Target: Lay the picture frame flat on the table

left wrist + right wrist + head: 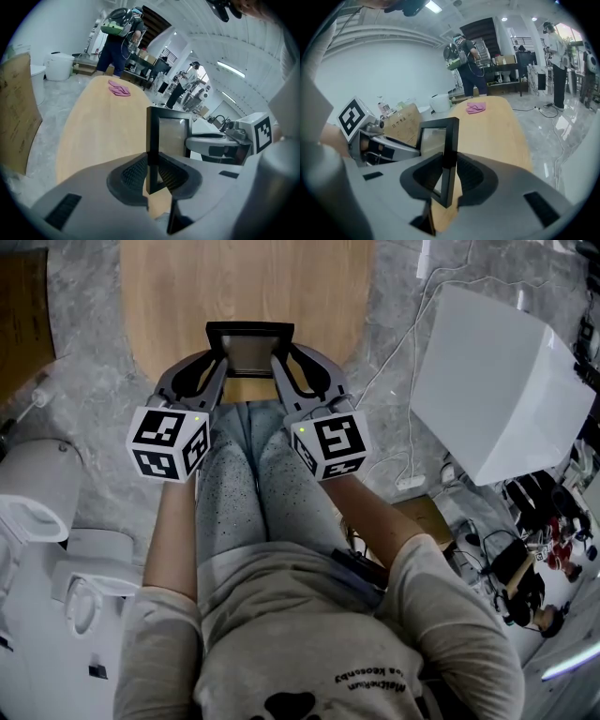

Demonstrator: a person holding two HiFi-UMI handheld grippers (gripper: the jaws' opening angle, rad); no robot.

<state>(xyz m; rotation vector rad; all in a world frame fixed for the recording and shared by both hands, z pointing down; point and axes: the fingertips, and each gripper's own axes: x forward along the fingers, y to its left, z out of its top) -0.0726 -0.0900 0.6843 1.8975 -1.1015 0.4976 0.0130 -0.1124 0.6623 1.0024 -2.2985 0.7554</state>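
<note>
Cloth lies at table's far end, well beyond the picture frame.

The picture frame is a small rectangle with a black rim and a pale glazed face. It stands roughly upright over the near rounded end of the wooden worktop, glazed face toward the person. The left hand-held gripper and the right hand-held gripper each clamp one side edge. Whether its bottom edge touches the worktop is unclear.
</note>
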